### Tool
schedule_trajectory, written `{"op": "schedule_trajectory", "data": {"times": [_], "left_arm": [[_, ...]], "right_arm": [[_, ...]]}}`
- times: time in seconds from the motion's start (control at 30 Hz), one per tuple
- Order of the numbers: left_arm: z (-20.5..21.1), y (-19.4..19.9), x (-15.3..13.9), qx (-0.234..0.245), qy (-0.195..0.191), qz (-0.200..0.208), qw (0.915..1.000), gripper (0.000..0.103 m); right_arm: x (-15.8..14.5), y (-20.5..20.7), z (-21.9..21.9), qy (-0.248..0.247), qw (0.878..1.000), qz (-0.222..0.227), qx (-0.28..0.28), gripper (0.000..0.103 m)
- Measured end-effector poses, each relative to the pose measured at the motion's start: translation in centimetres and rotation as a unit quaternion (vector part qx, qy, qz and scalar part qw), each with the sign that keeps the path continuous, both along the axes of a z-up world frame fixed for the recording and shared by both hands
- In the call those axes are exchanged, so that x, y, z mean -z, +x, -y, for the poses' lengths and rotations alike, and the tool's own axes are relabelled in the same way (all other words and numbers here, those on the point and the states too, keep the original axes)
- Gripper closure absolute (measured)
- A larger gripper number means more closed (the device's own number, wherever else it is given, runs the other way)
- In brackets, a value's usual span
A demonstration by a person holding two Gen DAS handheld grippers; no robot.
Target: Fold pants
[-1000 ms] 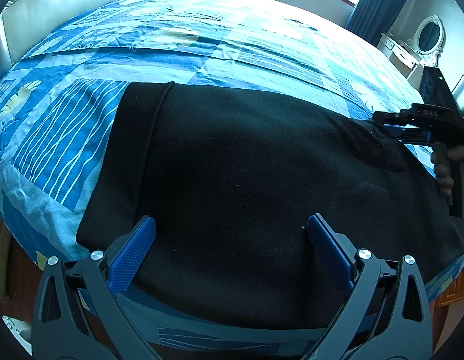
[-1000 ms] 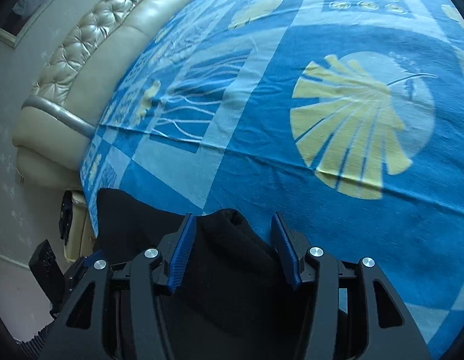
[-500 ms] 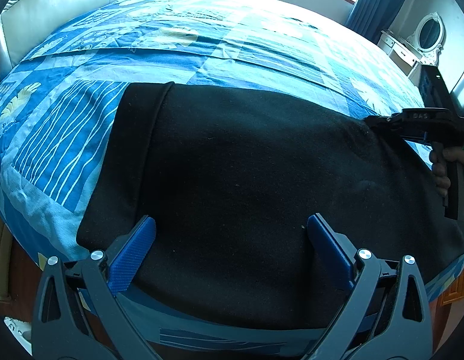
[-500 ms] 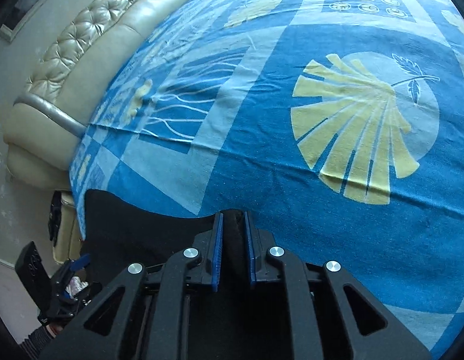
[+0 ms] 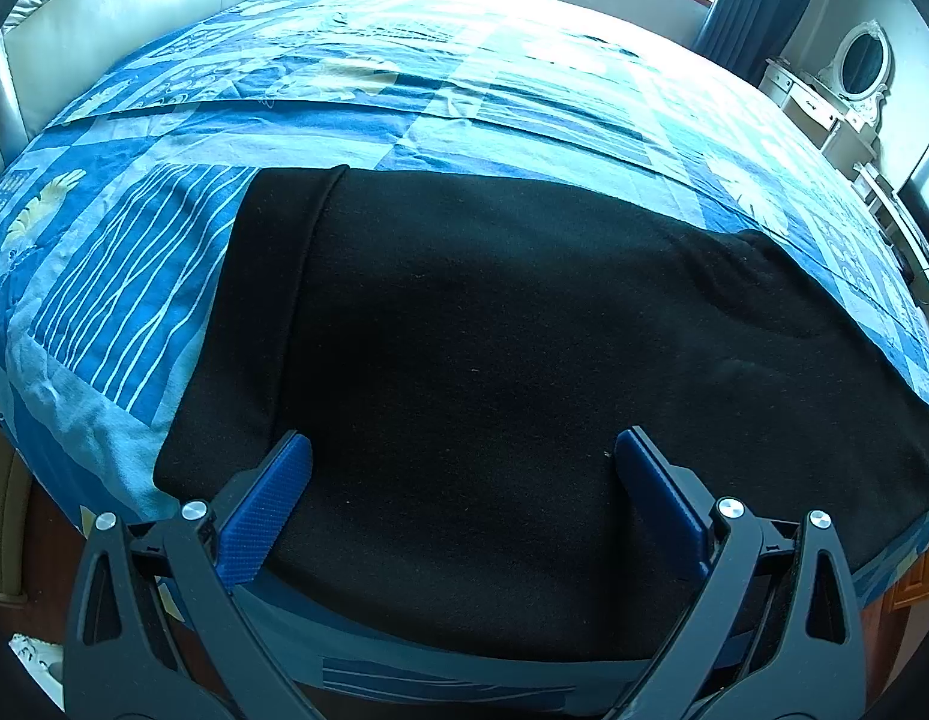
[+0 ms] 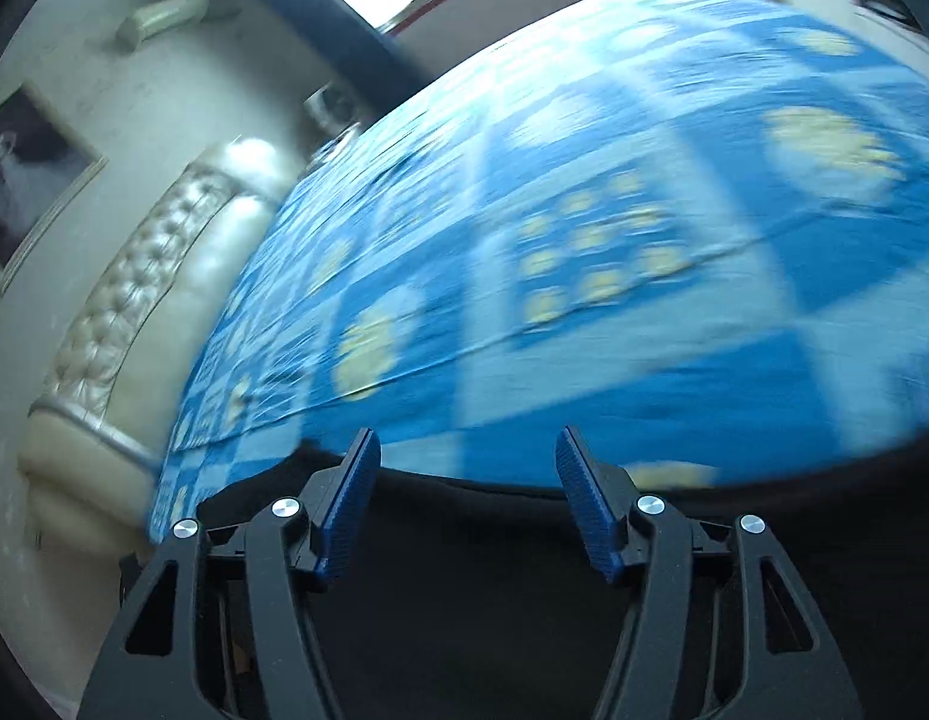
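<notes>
Black, matte and fuzzy-looking, the pants (image 5: pixel 494 372) lie spread flat along the near edge of the bed (image 5: pixel 404 108), on its blue patterned sheet, with one hem folded over as a narrow band at the left and a soft ripple toward the right. Over them the left gripper (image 5: pixel 462 456) hangs with jaws wide and nothing pinched. In its blurred view the right gripper (image 6: pixel 467 456) has jaws opening, empty, above the cloth's far edge.
</notes>
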State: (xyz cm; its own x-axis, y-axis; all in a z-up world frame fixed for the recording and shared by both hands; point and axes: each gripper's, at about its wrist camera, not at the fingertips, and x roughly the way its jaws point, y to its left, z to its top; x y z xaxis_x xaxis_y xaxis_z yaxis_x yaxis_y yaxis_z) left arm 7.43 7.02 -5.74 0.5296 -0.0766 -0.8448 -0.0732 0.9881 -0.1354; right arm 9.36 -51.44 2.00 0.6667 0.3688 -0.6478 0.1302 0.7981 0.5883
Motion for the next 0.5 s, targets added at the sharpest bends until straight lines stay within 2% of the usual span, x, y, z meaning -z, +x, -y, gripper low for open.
{"op": "schedule_trajectory", "data": {"times": [0.1,0.17,0.3,0.4,0.5], "left_arm": [[0.0,0.0,0.0,0.000,-0.001,0.000,1.0000,0.002],[0.0,0.0,0.0,0.001,0.000,0.000,1.0000,0.002],[0.0,-0.1,-0.1,-0.001,-0.001,0.001,1.0000,0.002],[0.0,-0.3,-0.2,0.000,-0.001,0.003,1.0000,0.002],[0.1,-0.6,-0.2,0.000,-0.001,0.004,1.0000,0.002]], "right_arm": [[-0.7,-5.5,7.6,0.009,0.995,0.005,0.095,0.040],[-0.8,-9.4,12.3,0.010,0.987,0.005,0.163,0.038],[1.0,-16.2,20.0,0.047,0.959,-0.006,0.281,0.037],[3.5,-19.8,23.4,0.087,0.935,-0.014,0.342,0.037],[6.5,-21.6,24.9,0.144,0.921,-0.016,0.361,0.037]]}}
